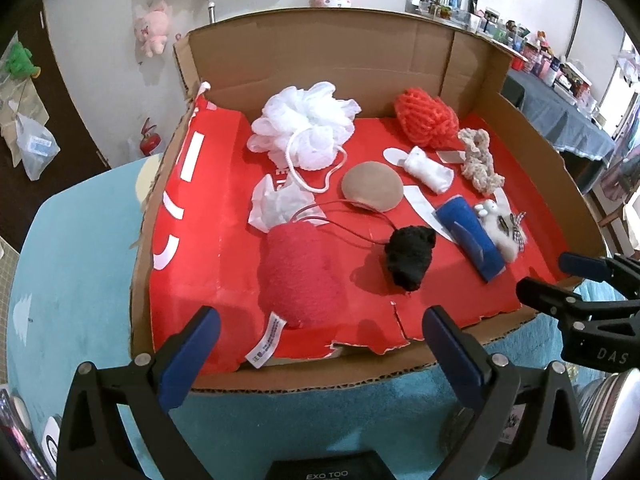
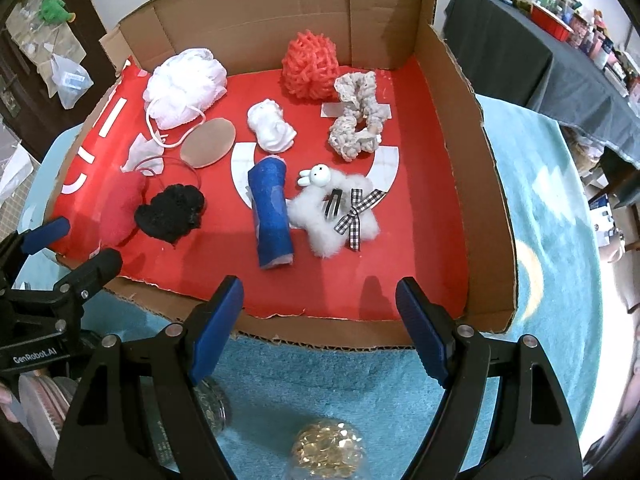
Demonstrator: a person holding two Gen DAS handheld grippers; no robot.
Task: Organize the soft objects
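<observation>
We judged the sorting not yet begun: the soft objects (image 2: 276,136) lay scattered across the cardboard tray (image 2: 460,184) at mid-frame, while our left gripper (image 1: 320,344) and right gripper (image 2: 320,320) hung wide apart, empty, at the lower edge.

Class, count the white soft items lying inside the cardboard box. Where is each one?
4: mesh bath pouf at back left, crumpled tissue before it, rolled white cloth in the middle, fluffy rabbit clip at front right. Others may be hidden.

Lived-in home rm; pink plush toy (image 1: 152,28) on wall; cluttered side table (image 1: 560,92); teal rug (image 2: 540,184).
</observation>
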